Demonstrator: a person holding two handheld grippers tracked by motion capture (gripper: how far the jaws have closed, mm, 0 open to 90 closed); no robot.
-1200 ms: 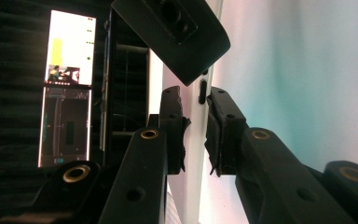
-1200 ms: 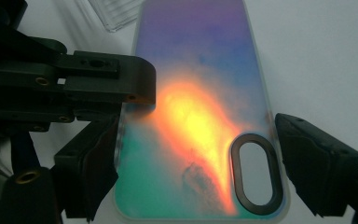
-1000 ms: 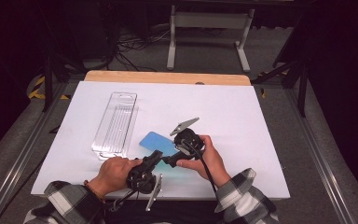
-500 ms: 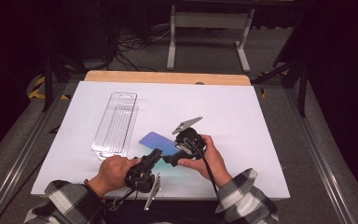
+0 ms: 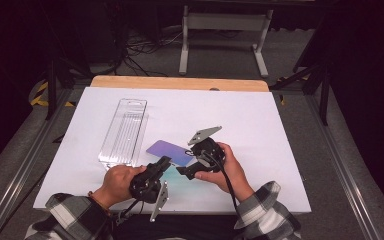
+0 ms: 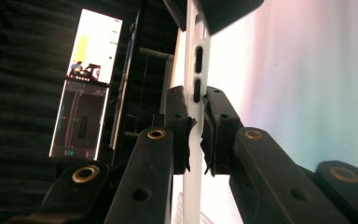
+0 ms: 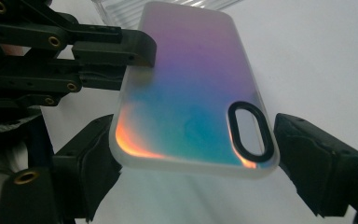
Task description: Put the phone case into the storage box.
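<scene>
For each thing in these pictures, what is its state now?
Iridescent purple-teal phone case: lifted off the table, held by both grippers.
Left gripper: shut on the case's side edge.
Right gripper: jaws at the case's camera end.
Clear plastic packaging tray: flat on the white table, untouched.

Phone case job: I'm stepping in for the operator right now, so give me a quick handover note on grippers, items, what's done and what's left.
Left gripper: shut on the side edge of the phone case, pads pinching its rim by the button slots.
Right gripper: jaws straddle the case's camera-cutout end; whether the pads press it I cannot tell.
The case is held above the white table.
The clear plastic package lies on the table, left of the hands.
Done: case is out of the package and gripped.
Left: probably setting it down or handing it across; keep the left grip.
</scene>
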